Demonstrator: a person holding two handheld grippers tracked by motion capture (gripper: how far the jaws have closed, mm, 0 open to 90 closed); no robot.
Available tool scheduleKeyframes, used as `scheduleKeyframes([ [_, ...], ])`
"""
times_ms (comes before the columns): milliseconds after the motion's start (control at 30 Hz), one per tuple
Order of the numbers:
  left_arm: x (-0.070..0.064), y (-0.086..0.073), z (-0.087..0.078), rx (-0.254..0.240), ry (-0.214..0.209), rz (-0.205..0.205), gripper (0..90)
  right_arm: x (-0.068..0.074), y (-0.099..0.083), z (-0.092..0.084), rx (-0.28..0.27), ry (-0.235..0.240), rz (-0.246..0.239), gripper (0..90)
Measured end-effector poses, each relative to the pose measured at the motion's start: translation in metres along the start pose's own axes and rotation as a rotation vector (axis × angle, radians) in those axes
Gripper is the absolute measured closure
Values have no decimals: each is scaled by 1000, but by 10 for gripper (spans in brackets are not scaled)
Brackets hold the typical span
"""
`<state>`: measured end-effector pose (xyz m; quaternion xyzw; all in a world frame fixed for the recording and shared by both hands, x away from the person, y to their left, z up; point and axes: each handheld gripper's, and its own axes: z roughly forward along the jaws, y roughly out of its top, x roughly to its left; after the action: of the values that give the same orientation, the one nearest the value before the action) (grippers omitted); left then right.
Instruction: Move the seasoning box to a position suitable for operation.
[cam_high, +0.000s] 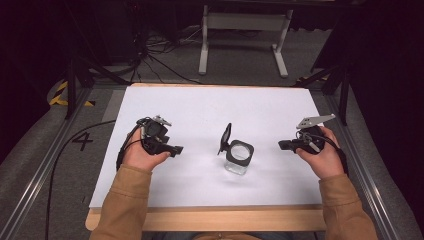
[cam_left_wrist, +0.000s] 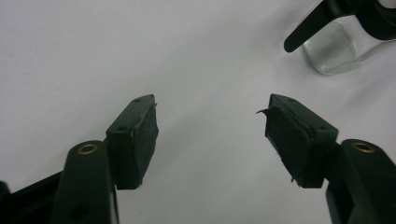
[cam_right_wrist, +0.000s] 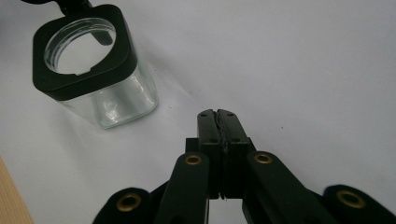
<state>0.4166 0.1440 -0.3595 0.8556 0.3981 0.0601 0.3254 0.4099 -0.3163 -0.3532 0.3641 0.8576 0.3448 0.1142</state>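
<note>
Because nothing is between its jaws, the left claw (cam_high: 176, 149) hangs at the left of the white counter (cam_high: 200, 105) with its black padded jaws spread wide, a stance that reads as readiness to take hold of something rather than as a grip. Its own view looks along those parted pads (cam_left_wrist: 140, 140) toward the clear square glass jar with a black collar (cam_left_wrist: 334, 53), which sits off to the far right there, so the claw is aimed near the jar but not yet at it. The jar (cam_high: 238, 157) stands upright near the middle of the counter, between the two claws and apart from both, and its black hinged lid (cam_high: 225, 138) is flipped up on the left side, leaving the round mouth open; as far as I can tell, the jar is empty. At the right, the right claw (cam_high: 283, 145) is closed on nothing, its pads pressed flat together in its own view (cam_right_wrist: 219, 128), and it points left toward the jar (cam_right_wrist: 93, 70). Judging by this layout, the open left claw seems meant for the lid or the jar body, while the closed right one could serve to push or steady.
</note>
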Motion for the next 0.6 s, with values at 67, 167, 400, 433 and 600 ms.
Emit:
scheduleKeyframes([
  [67,-2,1,-2,-19,-27,24,494,-1,-2,-2,20,-24,28,898],
  [167,-6,5,-5,-18,-60,51,617,-1,-4,-4,18,-26,24,900],
  [400,-13,17,-7,-9,-87,68,771,5,-10,-14,14,-8,13,900],
  [433,-13,17,-7,-9,-87,68,776,5,-11,-15,9,-5,18,900],
  [600,-18,27,-7,-59,-98,89,836,10,-15,-21,6,-2,22,899],
])
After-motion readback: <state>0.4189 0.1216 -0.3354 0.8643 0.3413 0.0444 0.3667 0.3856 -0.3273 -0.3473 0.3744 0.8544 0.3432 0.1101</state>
